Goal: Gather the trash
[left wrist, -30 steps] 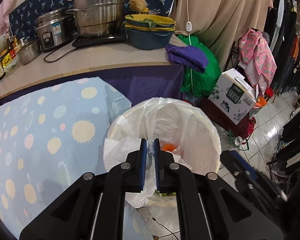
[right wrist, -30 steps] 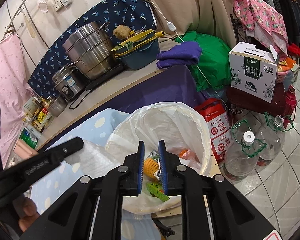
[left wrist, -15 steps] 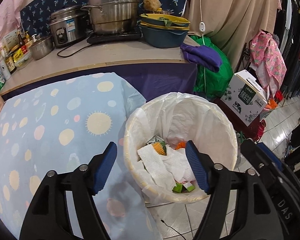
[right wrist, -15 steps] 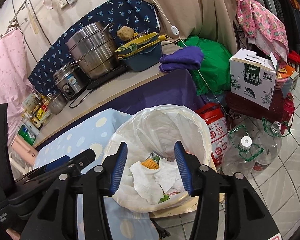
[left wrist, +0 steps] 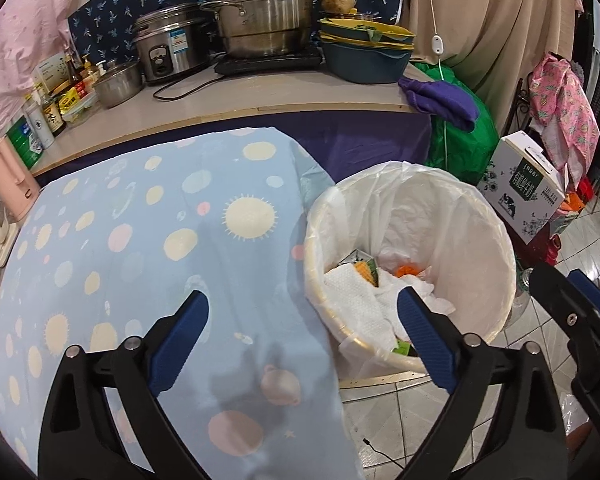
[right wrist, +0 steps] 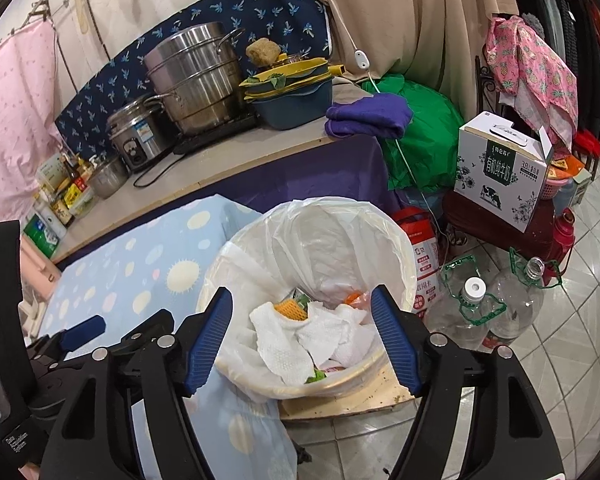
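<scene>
A round bin lined with a white plastic bag [left wrist: 496, 240] [right wrist: 396, 240] stands on the floor beside the table. Crumpled white paper towels [left wrist: 356, 292] [right wrist: 300, 340] lie inside it with an orange scrap [left wrist: 408, 270] and green wrappers. My left gripper [left wrist: 304, 316] hangs above the table's edge and the bin's left rim, its jaws opening wide with nothing held between them. Over the bin's near rim is my right gripper [right wrist: 302, 320], its jaws also opening and gripping nothing; the towels lie below them in the bin.
The table's light blue cloth with sun and dot prints [left wrist: 140, 220] lies left of the bin. Behind it is a counter [left wrist: 240, 100] with steel pots, a rice cooker, bowls and bottles. Plastic bottles [right wrist: 472, 312], a milk carton box [right wrist: 500, 172] and a green bag [right wrist: 420, 140] stand on the tiled floor at right.
Both grippers opened from shut and let go of paper towels, which now lie in the bin. The left gripper has moved left, toward the table.
</scene>
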The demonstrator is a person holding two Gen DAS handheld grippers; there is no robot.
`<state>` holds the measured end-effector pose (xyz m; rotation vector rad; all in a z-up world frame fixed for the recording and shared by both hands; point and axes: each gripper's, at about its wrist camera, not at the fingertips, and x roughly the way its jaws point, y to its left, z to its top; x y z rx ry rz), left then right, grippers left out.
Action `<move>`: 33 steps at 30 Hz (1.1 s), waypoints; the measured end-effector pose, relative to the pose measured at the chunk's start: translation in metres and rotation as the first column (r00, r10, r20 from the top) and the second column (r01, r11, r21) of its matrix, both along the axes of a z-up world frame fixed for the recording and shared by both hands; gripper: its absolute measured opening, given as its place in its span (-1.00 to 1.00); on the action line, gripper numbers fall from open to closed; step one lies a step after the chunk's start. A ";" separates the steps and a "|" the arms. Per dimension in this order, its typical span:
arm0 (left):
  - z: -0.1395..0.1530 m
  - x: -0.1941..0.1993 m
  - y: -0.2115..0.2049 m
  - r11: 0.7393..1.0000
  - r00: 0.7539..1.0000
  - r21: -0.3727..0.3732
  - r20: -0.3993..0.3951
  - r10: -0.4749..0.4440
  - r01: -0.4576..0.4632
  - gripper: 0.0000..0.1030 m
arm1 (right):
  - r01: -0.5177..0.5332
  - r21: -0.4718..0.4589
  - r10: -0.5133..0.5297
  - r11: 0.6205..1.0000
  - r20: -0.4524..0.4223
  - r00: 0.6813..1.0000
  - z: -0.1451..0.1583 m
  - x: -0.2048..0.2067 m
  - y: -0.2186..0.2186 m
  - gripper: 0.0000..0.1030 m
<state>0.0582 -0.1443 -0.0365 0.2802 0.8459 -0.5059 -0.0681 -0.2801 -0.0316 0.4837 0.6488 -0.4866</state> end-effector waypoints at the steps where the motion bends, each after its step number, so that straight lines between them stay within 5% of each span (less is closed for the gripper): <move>1: -0.001 -0.001 0.002 1.000 1.000 0.005 -0.003 0.000 0.000 0.80 | -0.003 -0.006 0.003 1.000 -0.007 1.000 0.001 0.000 0.002 0.42; 8: -0.002 -0.006 0.010 1.000 1.000 0.027 -0.016 0.002 -0.001 0.81 | -0.006 -0.049 0.004 0.999 -0.050 0.999 0.008 -0.002 0.012 0.62; 33: 0.016 -0.010 0.030 0.996 0.998 0.075 -0.051 0.043 -0.039 0.81 | -0.083 -0.070 0.068 0.994 -0.195 0.979 0.020 0.008 0.026 0.76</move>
